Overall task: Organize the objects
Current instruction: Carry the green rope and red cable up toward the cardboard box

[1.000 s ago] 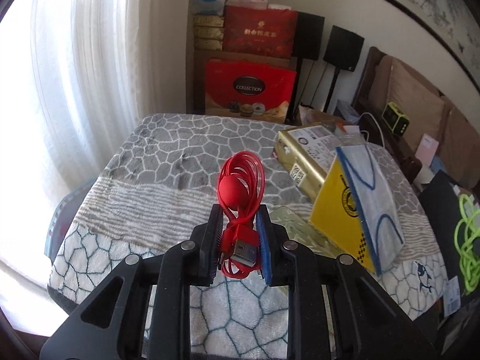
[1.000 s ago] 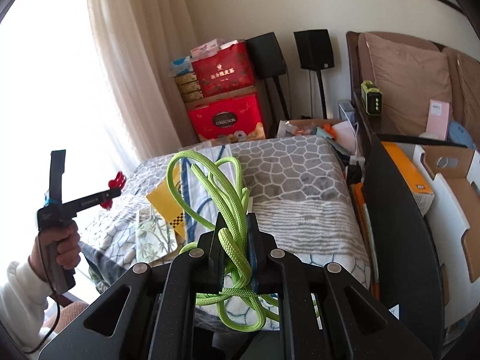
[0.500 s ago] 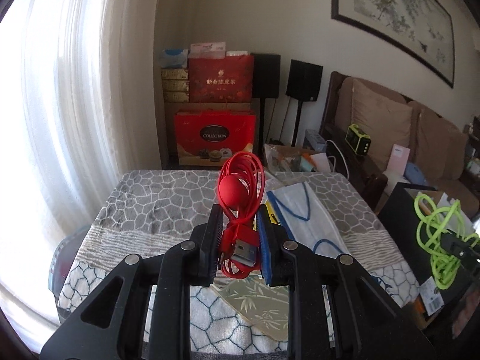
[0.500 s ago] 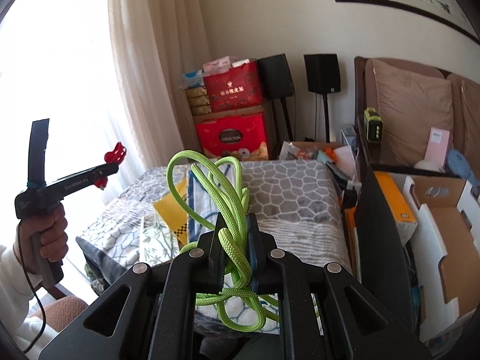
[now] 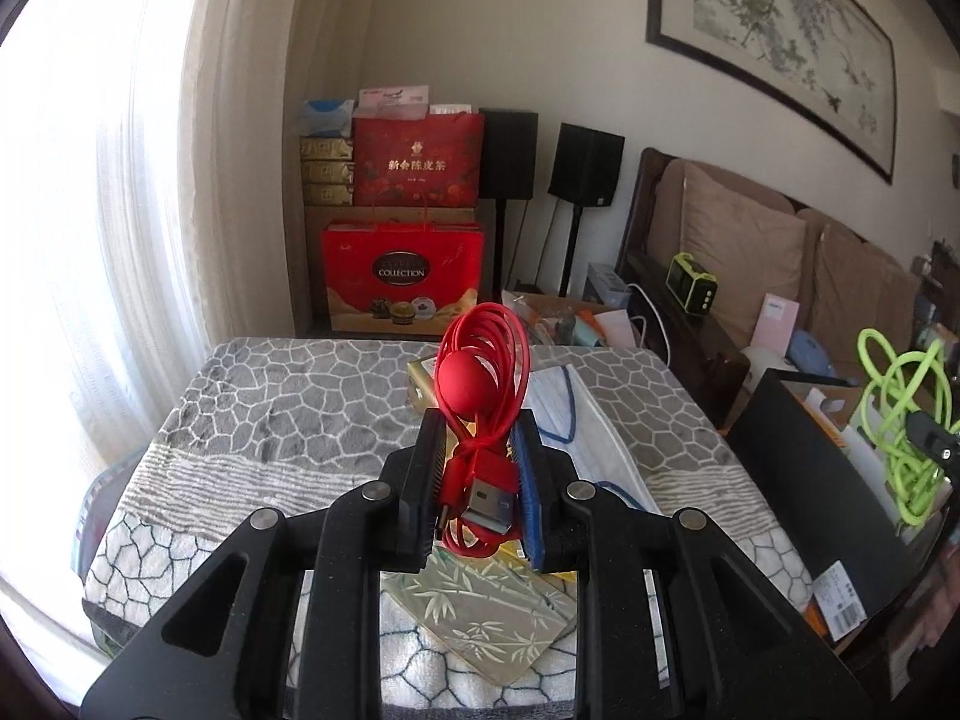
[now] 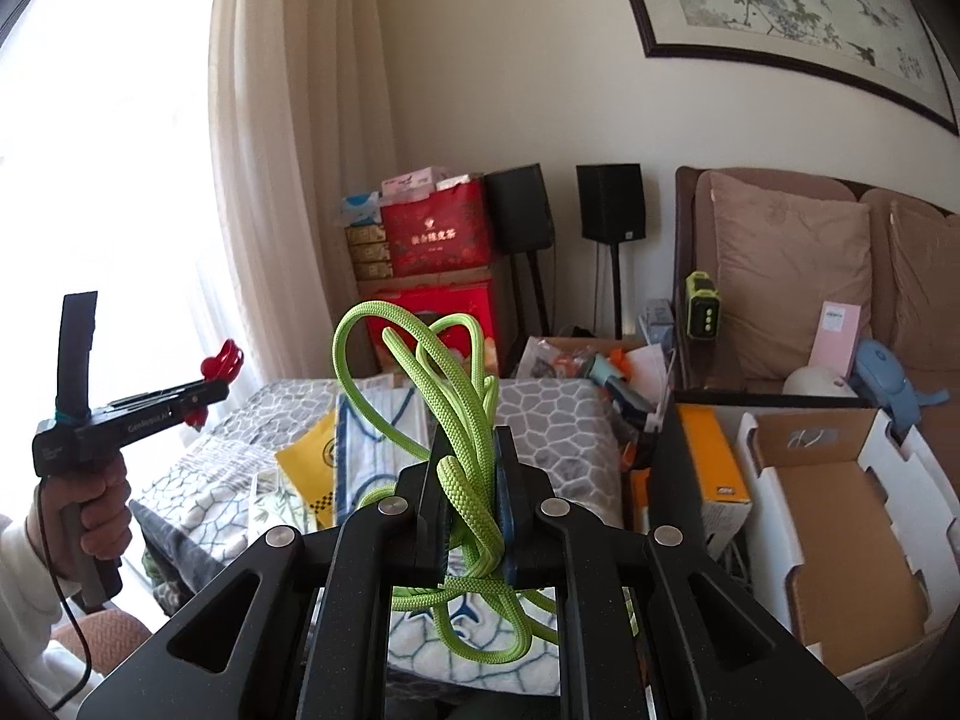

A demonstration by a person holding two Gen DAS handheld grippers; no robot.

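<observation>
Now you have lifted both grippers off the table (image 5: 288, 396): your left gripper (image 5: 477, 471) pinches the red cable (image 5: 483, 372) above its near edge, your right gripper (image 6: 465, 501) clamps the green rope (image 6: 456, 414), so both await placing.

Black gripper (image 5: 477, 474) (silver screws, blue pad); white sleeve (image 6: 18, 546).

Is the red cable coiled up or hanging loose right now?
Coiled. The red cable sits in tight loops clamped in the left gripper, its plug tucked against the bundle.
</observation>
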